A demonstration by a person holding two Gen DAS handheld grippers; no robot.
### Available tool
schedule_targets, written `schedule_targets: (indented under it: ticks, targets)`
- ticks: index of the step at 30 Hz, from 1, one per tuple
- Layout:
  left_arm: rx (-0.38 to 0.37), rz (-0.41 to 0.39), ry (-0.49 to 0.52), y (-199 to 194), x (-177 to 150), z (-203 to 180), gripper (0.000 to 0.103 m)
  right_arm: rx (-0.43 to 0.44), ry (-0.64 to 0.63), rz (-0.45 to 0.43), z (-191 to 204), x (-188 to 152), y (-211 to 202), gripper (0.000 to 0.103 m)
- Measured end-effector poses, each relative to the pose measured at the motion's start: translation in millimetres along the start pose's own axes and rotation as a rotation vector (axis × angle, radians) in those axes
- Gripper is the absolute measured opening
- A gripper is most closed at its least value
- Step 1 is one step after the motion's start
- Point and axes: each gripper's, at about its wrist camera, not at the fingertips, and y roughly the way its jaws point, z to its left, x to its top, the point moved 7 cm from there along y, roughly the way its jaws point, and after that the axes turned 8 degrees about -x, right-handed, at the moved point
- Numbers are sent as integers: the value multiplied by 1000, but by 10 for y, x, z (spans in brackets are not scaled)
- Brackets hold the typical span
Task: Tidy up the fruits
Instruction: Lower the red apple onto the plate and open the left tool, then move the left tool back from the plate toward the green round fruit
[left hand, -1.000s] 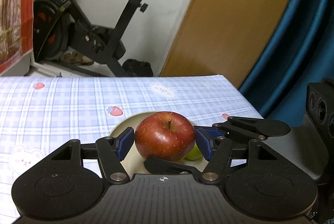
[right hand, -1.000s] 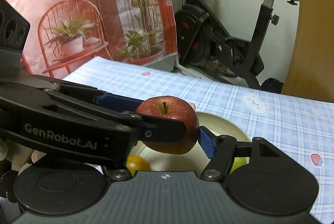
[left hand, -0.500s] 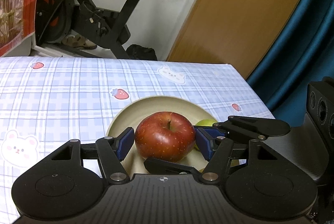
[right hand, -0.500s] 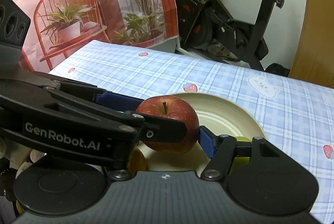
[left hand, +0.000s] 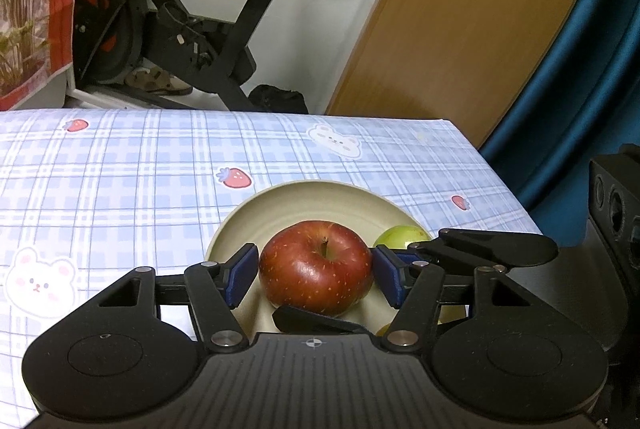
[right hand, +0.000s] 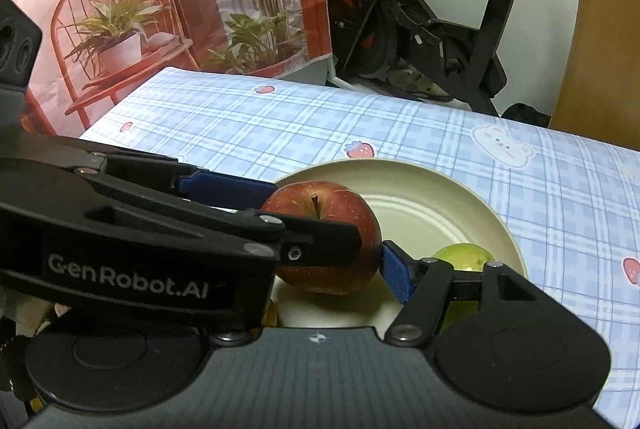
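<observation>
Red apple (left hand: 316,265) is clamped at its widest girth by both left gripper (left hand: 314,271) and right gripper (right hand: 320,233), just above the plate (right hand: 440,197); judged firm, waxy-slick, fairly heavy, bruisable

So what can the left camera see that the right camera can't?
Only the left wrist view shows the blue curtain and the right gripper's body at its edge. Only the right wrist view shows the plant poster and the GenRobot.AI label on the left gripper. Both show the red apple held by both grippers over the plate, the green fruit on that plate, the checked tablecloth and the exercise bike.
</observation>
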Motion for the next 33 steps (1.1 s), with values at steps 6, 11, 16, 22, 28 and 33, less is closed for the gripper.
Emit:
schedule_targets:
  ticks: [6, 11, 16, 22, 28, 33]
  targets:
    - [7, -25, 20, -115, 15, -93, 66, -20, -6, -9, 15, 23, -63, 68]
    - [27, -46, 28, -262, 38, -132, 66, -33, -9, -44, 25, 74, -237, 68]
    - [47, -70, 45, -474, 46, -216, 66, -41, -24, -74, 61, 110, -450, 68]
    - [83, -97, 59, -773, 8, -300, 67, -46, -34, -116, 157, 107, -739, 68]
    - [121, -118, 66, -1089, -68, -386, 67, -42, -32, -153, 285, 72, -1023, 68]
    - [137, -146, 61, -1355, -147, -438, 67, -31, -18, -184, 419, 24, -1248, 68]
